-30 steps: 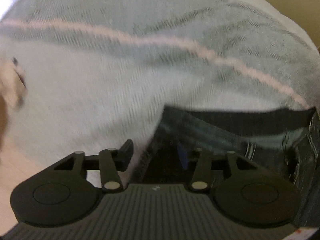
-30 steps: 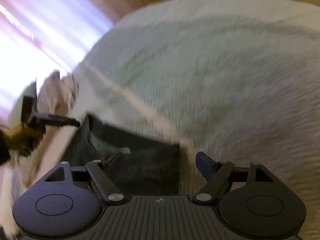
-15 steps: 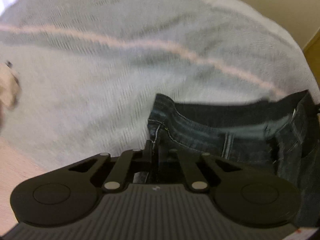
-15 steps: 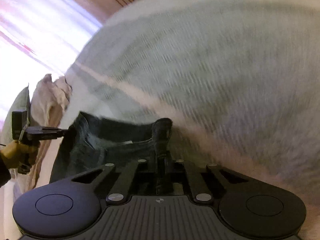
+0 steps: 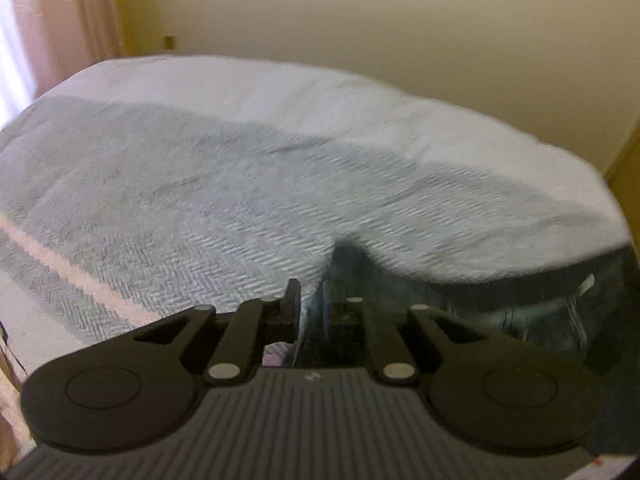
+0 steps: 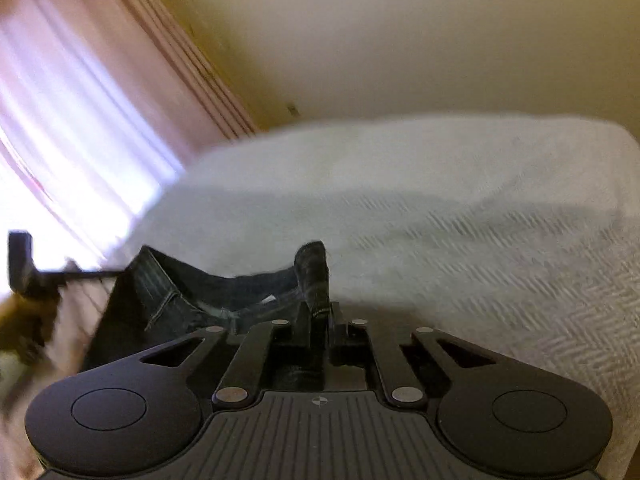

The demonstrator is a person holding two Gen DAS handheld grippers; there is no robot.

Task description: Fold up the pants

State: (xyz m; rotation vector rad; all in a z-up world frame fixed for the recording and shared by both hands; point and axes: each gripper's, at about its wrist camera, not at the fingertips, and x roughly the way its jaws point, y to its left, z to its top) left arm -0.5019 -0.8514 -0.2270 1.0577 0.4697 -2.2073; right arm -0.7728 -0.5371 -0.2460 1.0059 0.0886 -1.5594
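Note:
Dark blue jeans (image 5: 520,312) hang by the waistband over a bed. My left gripper (image 5: 314,300) pinches one waistband corner; its jaws are opening a little, with denim still pressed between them. My right gripper (image 6: 319,316) holds the other corner, a dark fold (image 6: 314,272) sticking up between its pads; its jaws are also opening slightly. In the right wrist view the waistband (image 6: 180,292) sags leftward to the left gripper (image 6: 114,271), held by a gloved hand (image 6: 24,320). The legs are hidden below.
A pale grey herringbone blanket (image 5: 200,200) with a pink stripe (image 5: 60,268) covers the bed (image 6: 440,220). Beyond it is a cream wall (image 5: 400,20). Bright pink curtains (image 6: 80,100) hang at the left.
Both grippers went from open to closed on the jeans' waistband, then rose and tilted upward with it. The wall and curtains now fill the upper part of both views.

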